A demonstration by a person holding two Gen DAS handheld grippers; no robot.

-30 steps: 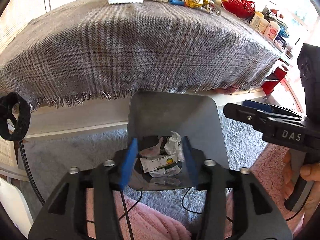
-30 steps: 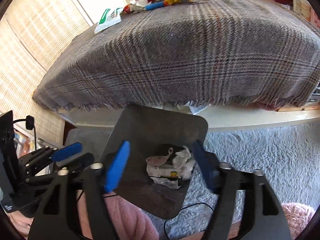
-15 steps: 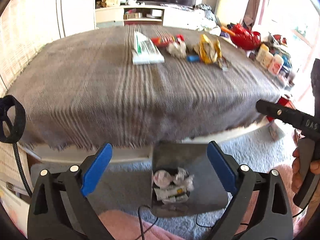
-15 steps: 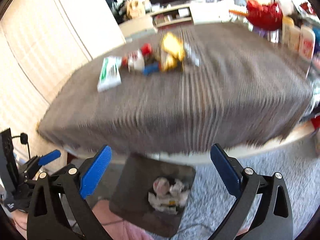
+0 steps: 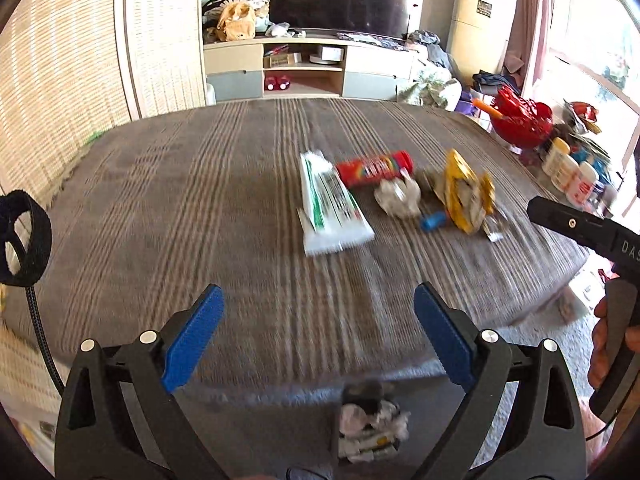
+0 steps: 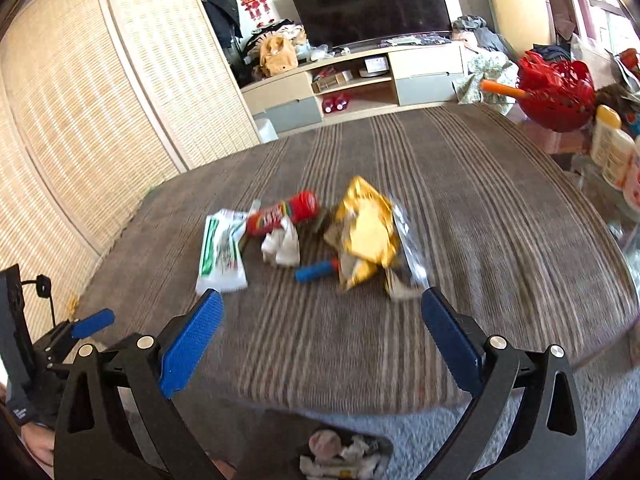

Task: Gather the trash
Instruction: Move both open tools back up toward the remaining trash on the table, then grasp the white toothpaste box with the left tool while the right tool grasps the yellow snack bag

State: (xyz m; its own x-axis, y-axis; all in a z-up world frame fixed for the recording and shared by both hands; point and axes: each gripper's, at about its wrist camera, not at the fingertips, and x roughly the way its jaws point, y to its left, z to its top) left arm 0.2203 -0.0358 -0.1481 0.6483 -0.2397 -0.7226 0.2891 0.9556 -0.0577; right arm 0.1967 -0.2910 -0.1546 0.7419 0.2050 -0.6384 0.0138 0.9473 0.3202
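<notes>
Trash lies in a cluster on the plaid table cloth point(image 5: 200, 208): a white and green wrapper point(image 5: 330, 208) point(image 6: 222, 252), a red tube point(image 5: 374, 168) point(image 6: 284, 212), a crumpled tissue point(image 5: 398, 198) point(image 6: 282, 246), a small blue piece point(image 5: 434, 221) point(image 6: 316, 271) and a yellow snack bag point(image 5: 466, 192) point(image 6: 366, 234). A dark bin with paper trash point(image 5: 370, 428) point(image 6: 346, 458) sits on the floor below the table edge. My left gripper point(image 5: 318, 340) and right gripper point(image 6: 320, 344) are both open and empty, above the near table edge.
A red basket point(image 5: 520, 120) point(image 6: 556, 88) and several bottles point(image 5: 572, 172) stand at the table's right side. A grey rug point(image 6: 520, 432) covers the floor. A TV cabinet point(image 5: 304, 68) stands behind the table. The right gripper's body point(image 5: 592, 232) shows at right.
Both grippers have opened wide and risen from over the bin to table height. The view has tilted up from the bin to the trash on the table.
</notes>
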